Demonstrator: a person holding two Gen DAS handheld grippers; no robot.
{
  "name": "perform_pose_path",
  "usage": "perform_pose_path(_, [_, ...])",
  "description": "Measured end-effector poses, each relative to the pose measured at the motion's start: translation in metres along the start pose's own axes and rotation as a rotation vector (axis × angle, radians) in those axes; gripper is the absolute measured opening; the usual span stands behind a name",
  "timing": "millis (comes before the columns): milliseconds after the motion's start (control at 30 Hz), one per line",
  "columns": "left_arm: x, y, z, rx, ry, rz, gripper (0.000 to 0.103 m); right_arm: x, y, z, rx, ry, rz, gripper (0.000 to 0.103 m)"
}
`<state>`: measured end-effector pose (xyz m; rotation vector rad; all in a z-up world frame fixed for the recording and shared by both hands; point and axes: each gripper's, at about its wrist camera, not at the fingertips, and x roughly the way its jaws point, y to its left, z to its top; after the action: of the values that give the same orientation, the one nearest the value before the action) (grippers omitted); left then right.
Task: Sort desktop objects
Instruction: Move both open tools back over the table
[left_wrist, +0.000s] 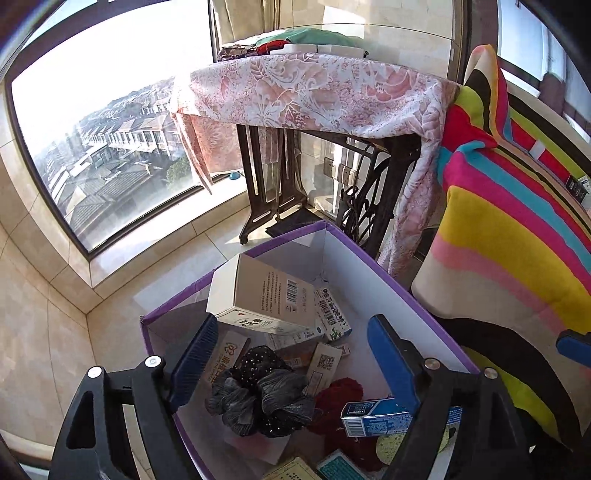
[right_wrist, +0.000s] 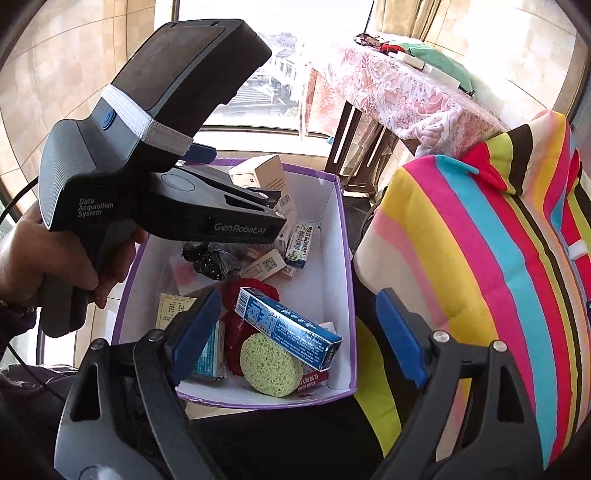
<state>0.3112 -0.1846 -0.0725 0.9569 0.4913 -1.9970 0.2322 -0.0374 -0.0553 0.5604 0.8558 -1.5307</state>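
Purple-rimmed box (right_wrist: 341, 280) on floor, crammed with light, stiff cartons (left_wrist: 264, 291), soft scrunchie (left_wrist: 260, 395), squashy sponge (right_wrist: 271, 363). Left gripper (left_wrist: 291, 363) and right gripper (right_wrist: 299, 345) above it, jaws spread, empty. Best gripped: blue carton (right_wrist: 288, 326) across narrow sides.

I see a box (right_wrist: 341, 236) with purple trim and white walls, holding a blue carton (right_wrist: 288, 328), a pale green speckled sponge (right_wrist: 269, 365) and a black scrunchie (left_wrist: 258, 395) dotted with studs. My tongs carry blue pads (left_wrist: 391, 358), and beside them a cushion (right_wrist: 480, 258) runs in yellow, pink, cyan and red stripes.
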Motion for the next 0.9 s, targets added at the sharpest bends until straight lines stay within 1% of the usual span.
perform_pose_path(100, [-0.010, -0.013, 0.006, 0.009, -0.024, -0.050, 0.084, -0.015, -0.016, -0.001, 0.045, -0.030, -0.041, 0.087])
perform_pose_path(233, [-0.031, -0.044, 0.024, 0.048, -0.076, -0.131, 0.084, -0.043, -0.048, -0.008, 0.130, -0.085, -0.098, 0.087])
perform_pose_path(333, [-0.051, -0.076, 0.042, 0.096, -0.117, -0.223, 0.085, -0.071, -0.083, -0.017, 0.204, -0.120, -0.184, 0.087])
perform_pose_path(400, [-0.060, -0.105, 0.051, 0.141, -0.130, -0.291, 0.087, -0.086, -0.114, -0.028, 0.270, -0.124, -0.251, 0.088])
perform_pose_path(467, [-0.064, -0.142, 0.060, 0.203, -0.128, -0.359, 0.088, -0.098, -0.152, -0.045, 0.363, -0.115, -0.321, 0.090])
perform_pose_path(567, [-0.059, -0.202, 0.068, 0.314, -0.070, -0.449, 0.088, -0.108, -0.217, -0.080, 0.538, -0.056, -0.393, 0.091])
perform_pose_path(633, [-0.054, -0.241, 0.073, 0.377, -0.045, -0.500, 0.088, -0.110, -0.260, -0.104, 0.628, -0.021, -0.422, 0.091])
perform_pose_path(700, [-0.046, -0.279, 0.082, 0.435, -0.044, -0.512, 0.088, -0.110, -0.302, -0.125, 0.701, 0.006, -0.442, 0.091])
perform_pose_path(833, [-0.016, -0.357, 0.121, 0.518, -0.065, -0.459, 0.088, -0.101, -0.391, -0.156, 0.860, 0.057, -0.503, 0.091])
perform_pose_path(900, [0.007, -0.391, 0.147, 0.531, -0.050, -0.438, 0.088, -0.093, -0.429, -0.164, 0.920, 0.070, -0.532, 0.091])
